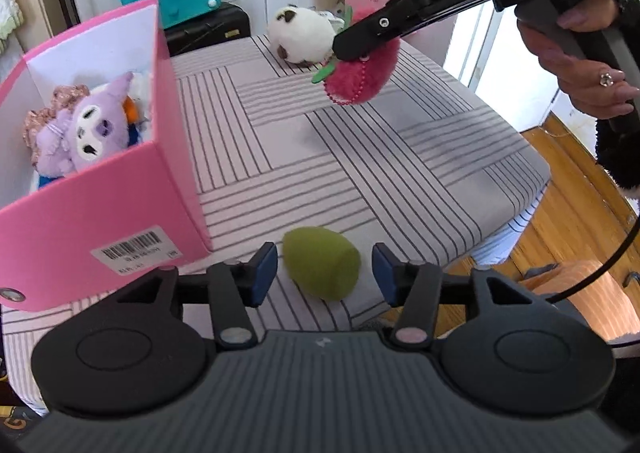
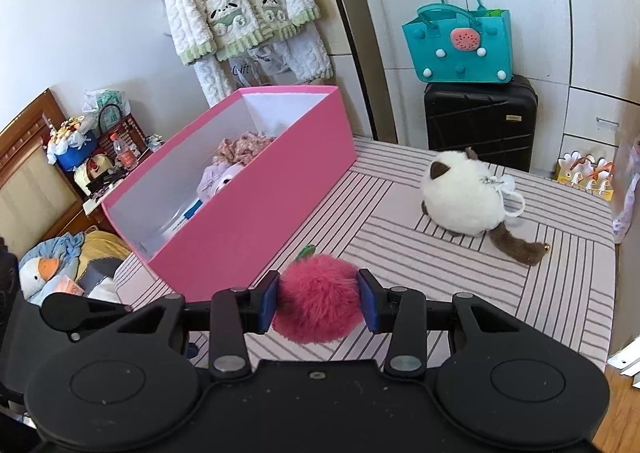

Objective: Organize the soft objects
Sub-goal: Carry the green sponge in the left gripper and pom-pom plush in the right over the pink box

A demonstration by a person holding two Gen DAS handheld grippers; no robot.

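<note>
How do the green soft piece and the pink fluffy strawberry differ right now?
The green soft piece is smooth and lies on the striped cover; the pink fluffy strawberry is furry and held off it. The left gripper stands open around the green piece; the right gripper is clamped on the strawberry. Both are outside the pink box.

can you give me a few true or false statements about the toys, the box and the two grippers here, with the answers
1. The right gripper is closed on the red fluffy toy. True.
2. The green sponge is squeezed by the left gripper. False: it lies between open pads, which do not touch it.
3. The purple plush sits inside the pink box. True.
4. The white and brown plush is in the box. False: it lies on the striped cover.
5. The teal bag hangs on the wall. False: it stands on the black suitcase.
</note>
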